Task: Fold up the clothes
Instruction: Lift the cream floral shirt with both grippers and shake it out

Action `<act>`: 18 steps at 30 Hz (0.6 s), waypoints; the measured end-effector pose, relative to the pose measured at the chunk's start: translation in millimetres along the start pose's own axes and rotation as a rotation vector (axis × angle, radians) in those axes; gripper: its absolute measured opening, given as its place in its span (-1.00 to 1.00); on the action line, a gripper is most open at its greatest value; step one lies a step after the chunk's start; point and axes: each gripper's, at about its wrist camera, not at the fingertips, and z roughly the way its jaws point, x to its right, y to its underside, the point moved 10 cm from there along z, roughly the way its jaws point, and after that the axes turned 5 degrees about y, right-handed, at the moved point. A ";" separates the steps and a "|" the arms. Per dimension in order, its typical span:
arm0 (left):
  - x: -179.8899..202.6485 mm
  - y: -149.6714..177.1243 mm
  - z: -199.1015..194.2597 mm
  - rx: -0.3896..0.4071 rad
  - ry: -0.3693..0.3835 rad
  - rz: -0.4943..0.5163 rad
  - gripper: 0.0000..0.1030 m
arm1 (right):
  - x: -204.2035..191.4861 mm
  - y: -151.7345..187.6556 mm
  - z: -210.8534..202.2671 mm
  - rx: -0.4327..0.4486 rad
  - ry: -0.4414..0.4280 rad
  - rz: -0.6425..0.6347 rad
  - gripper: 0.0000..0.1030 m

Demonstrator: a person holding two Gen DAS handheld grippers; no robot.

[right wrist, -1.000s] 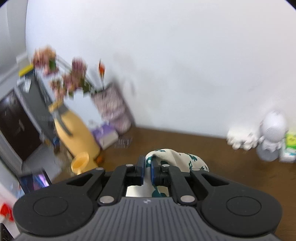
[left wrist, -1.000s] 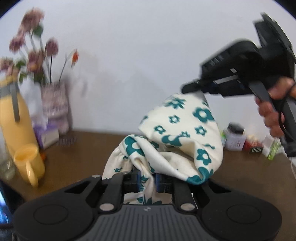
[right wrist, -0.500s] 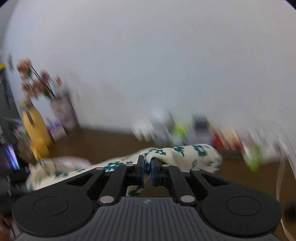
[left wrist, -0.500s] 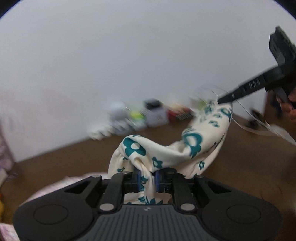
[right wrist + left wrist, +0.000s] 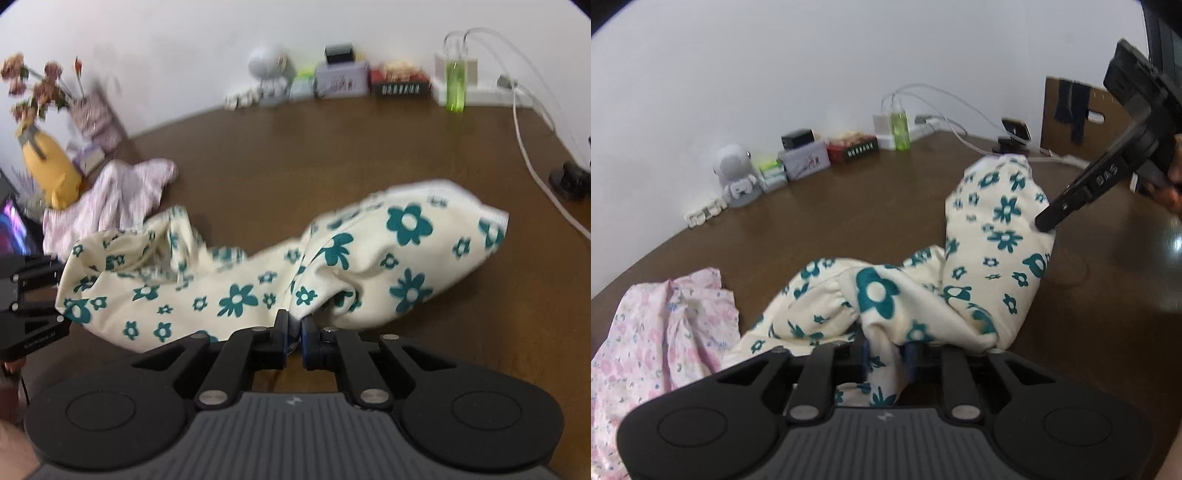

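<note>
A cream garment with teal flowers (image 5: pixel 997 236) lies bunched on the brown table (image 5: pixel 849 214), stretched between both grippers. My left gripper (image 5: pixel 886 343) is low at the near end. Its jaws are opening, with a fold of the cloth loose between them. My right gripper (image 5: pixel 1045 221) comes in from the right, a hand behind it, its tip at the raised far end. In the right wrist view the garment (image 5: pixel 240 295) runs leftwards across the table (image 5: pixel 332 147). The right gripper (image 5: pixel 295 325) still pinches an edge, and its jaws are starting to open.
A crumpled pink floral garment (image 5: pixel 665 332) lies left of the cream one. Along the wall stand a small white figure (image 5: pixel 735 177), boxes, a green bottle (image 5: pixel 900 129), white cables (image 5: pixel 960 122) and a phone on a stand (image 5: pixel 1015 129). A yellow vase with flowers (image 5: pixel 48 166) stands far left.
Both grippers have come down and swung across, bringing the cream garment from the air onto the table. The left jaws now stand wider apart around the cloth.
</note>
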 end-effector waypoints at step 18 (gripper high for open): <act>-68.0 -70.7 -9.4 -0.082 -0.046 -0.179 0.92 | 23.9 -100.5 -9.7 -0.002 0.180 -0.134 0.25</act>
